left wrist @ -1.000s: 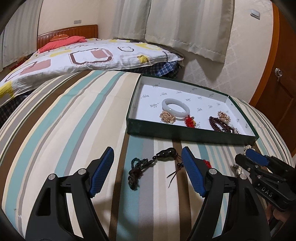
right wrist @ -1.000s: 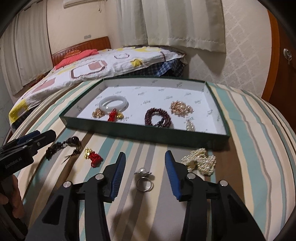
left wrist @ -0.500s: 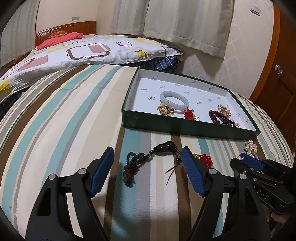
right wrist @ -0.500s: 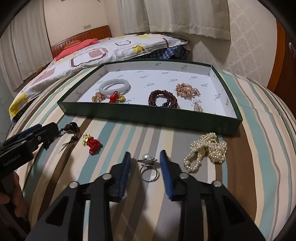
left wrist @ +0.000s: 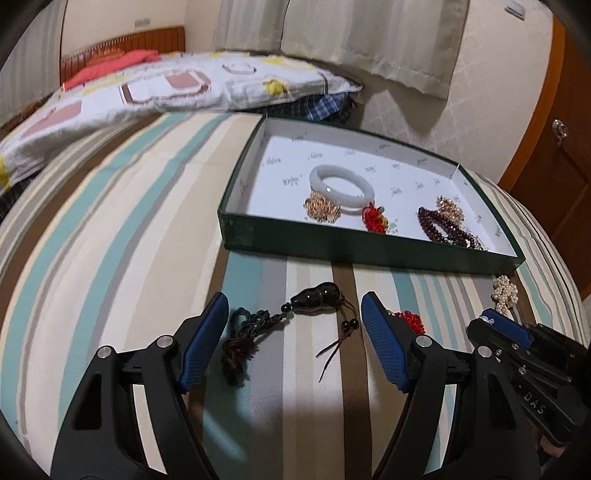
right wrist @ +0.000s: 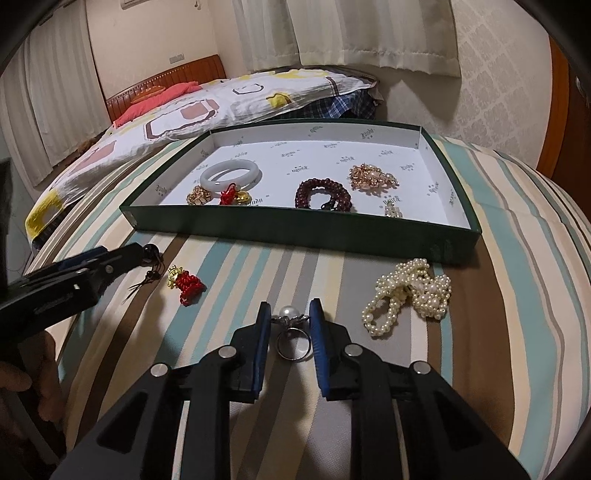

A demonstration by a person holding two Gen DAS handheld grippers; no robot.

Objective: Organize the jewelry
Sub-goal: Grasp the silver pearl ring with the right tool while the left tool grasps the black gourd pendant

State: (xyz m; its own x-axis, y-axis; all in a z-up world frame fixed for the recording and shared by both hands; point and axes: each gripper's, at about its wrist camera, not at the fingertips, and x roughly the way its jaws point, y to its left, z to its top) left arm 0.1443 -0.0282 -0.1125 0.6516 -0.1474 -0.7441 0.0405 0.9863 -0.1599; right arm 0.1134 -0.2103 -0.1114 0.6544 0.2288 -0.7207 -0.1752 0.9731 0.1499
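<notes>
A green box (left wrist: 288, 246) with a white lining holds a white bangle (left wrist: 341, 182), a dark red bead bracelet (right wrist: 322, 192) and gold pieces. On the striped cloth in front lie a black gourd pendant on a cord (left wrist: 314, 298), a red knot charm (right wrist: 186, 285), a pearl ring (right wrist: 290, 330) and a pearl necklace (right wrist: 410, 295). My left gripper (left wrist: 293, 332) is open, its fingers on either side of the black pendant. My right gripper (right wrist: 288, 325) has its fingers close on both sides of the pearl ring, nearly touching it.
The striped table (left wrist: 110, 236) curves away on the left. A bed with a patterned quilt (left wrist: 155, 88) stands behind it. Curtains (right wrist: 369, 33) and a wooden door (left wrist: 554, 140) are at the back right. The right gripper also shows in the left wrist view (left wrist: 491, 321).
My right gripper has narrowed around the pearl ring and moved down to it. My left gripper has come closer to the black pendant, still open.
</notes>
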